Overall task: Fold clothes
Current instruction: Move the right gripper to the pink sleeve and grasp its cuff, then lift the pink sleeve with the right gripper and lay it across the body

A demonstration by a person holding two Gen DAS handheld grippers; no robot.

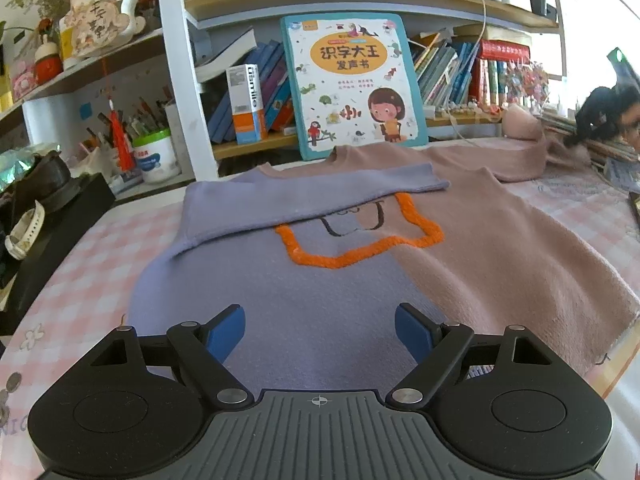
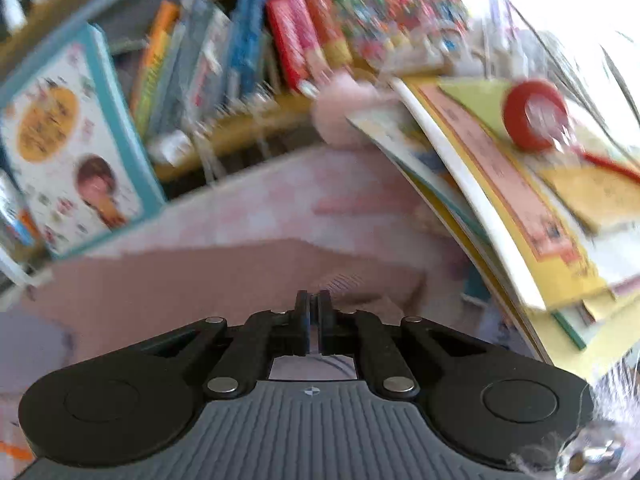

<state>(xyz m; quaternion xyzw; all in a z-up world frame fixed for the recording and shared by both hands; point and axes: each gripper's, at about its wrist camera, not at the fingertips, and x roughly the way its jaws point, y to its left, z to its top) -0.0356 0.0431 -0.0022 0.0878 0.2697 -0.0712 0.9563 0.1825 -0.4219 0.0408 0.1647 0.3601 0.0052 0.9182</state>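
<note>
Two-tone sweater: a lilac and dusty-pink knitted sweater with an orange outline (image 1: 320, 280) is spread flat on the pink checked tabletop (image 1: 80, 264), lilac sleeve (image 1: 304, 196) folded across its chest.
Left claw (image 1: 320, 330): held wide apart above the lilac hem, gripping nothing.
Right claw (image 2: 314, 304): clamped on the pink sleeve (image 2: 192, 280); view is motion-blurred.

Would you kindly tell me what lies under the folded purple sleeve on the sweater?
The purple sleeve lies across the sweater's chest, covering the top of the orange outline and drawn face; whatever is beneath is hidden.
</note>
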